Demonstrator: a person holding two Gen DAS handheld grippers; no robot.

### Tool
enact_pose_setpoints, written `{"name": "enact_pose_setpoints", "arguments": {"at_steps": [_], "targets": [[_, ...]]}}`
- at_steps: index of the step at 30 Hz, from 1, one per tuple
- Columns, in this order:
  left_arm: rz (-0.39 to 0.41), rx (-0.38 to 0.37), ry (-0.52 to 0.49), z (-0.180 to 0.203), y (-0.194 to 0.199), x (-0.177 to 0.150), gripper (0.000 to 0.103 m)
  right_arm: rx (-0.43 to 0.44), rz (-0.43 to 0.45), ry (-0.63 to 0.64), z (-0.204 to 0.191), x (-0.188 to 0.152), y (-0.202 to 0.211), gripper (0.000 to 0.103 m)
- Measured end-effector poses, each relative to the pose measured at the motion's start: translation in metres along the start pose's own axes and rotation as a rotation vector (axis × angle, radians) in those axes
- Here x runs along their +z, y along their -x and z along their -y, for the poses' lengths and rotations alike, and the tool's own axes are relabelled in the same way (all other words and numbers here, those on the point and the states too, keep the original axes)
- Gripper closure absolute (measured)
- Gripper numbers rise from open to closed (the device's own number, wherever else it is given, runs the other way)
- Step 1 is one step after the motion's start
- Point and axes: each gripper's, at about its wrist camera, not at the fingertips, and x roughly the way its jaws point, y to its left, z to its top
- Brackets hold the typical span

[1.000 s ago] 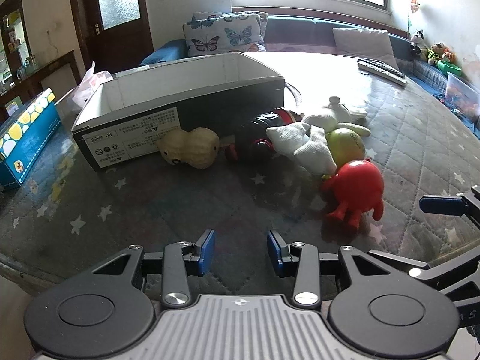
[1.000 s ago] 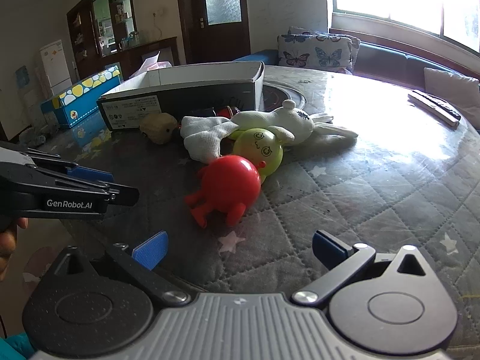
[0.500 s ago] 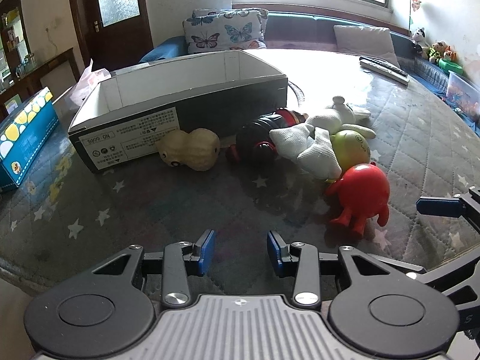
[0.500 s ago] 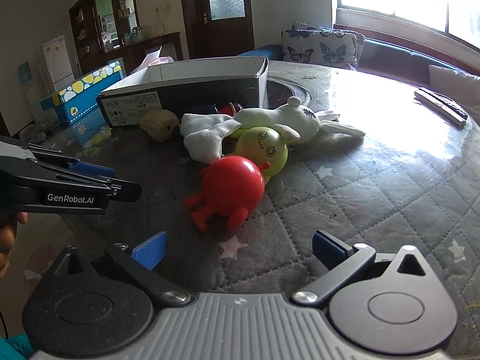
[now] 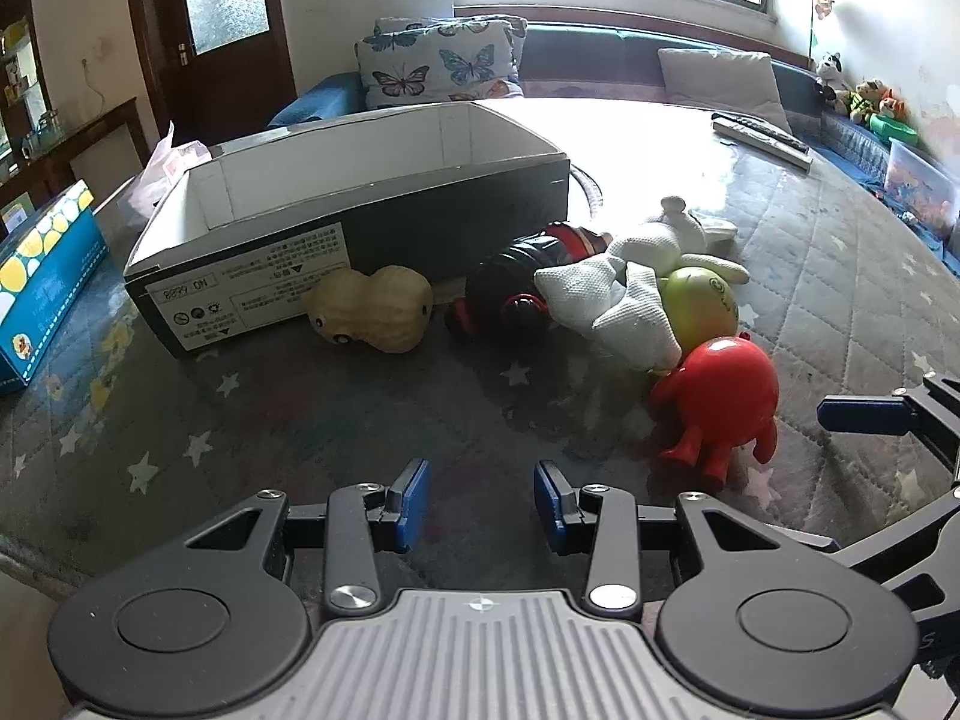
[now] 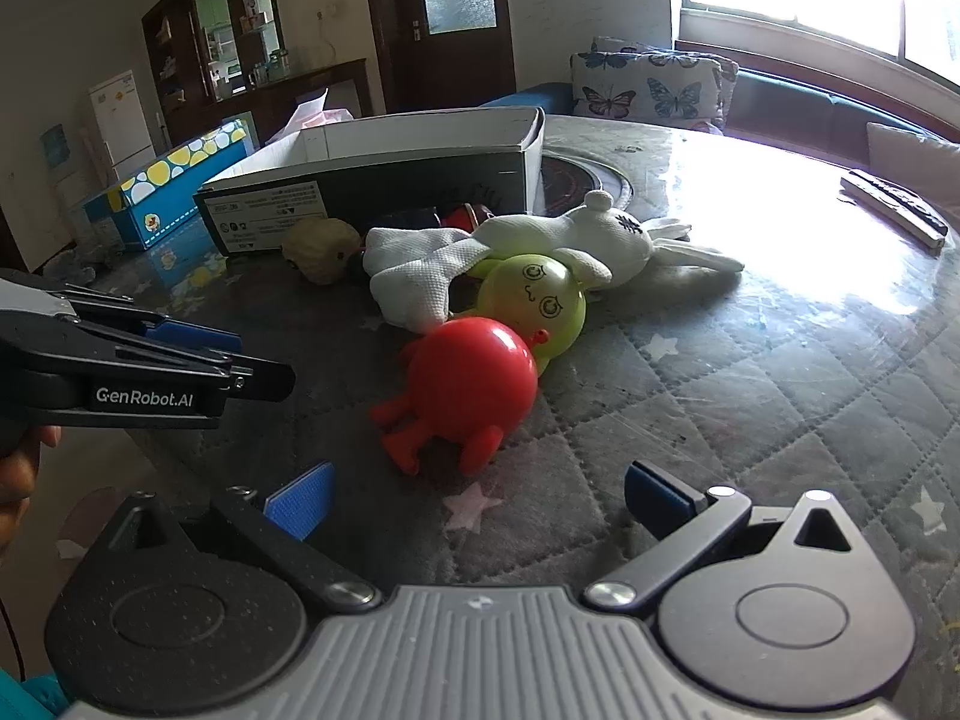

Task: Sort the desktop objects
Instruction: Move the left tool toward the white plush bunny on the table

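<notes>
A black cardboard box (image 5: 360,216) with a white inside lies open on the quilted table; it also shows in the right wrist view (image 6: 384,180). In front of it lie a peanut toy (image 5: 372,315), a dark bottle-shaped toy (image 5: 522,282), a white plush rabbit (image 5: 624,294), a green ball toy (image 5: 702,306) and a red ball toy with legs (image 5: 717,402). My left gripper (image 5: 480,504) is open and empty, short of the toys. My right gripper (image 6: 480,498) is wide open and empty, just short of the red toy (image 6: 474,384).
A blue tissue box (image 5: 42,282) with yellow dots stands at the left table edge. Remote controls (image 5: 762,135) lie at the far right. A sofa with butterfly cushions (image 5: 438,63) runs behind the table. The left gripper's side (image 6: 132,372) shows in the right wrist view.
Both grippers have moved a little forward toward the toys, which look slightly larger. Neither gripper's opening has changed.
</notes>
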Motion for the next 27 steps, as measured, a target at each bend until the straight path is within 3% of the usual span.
{"name": "enact_pose_setpoints", "arguments": {"at_steps": [27], "targets": [[-0.049,0.033,-0.015,-0.009,-0.021,0.02,0.062,0.009,-0.032,-0.008,0.005,0.019,-0.018,0.0]]}}
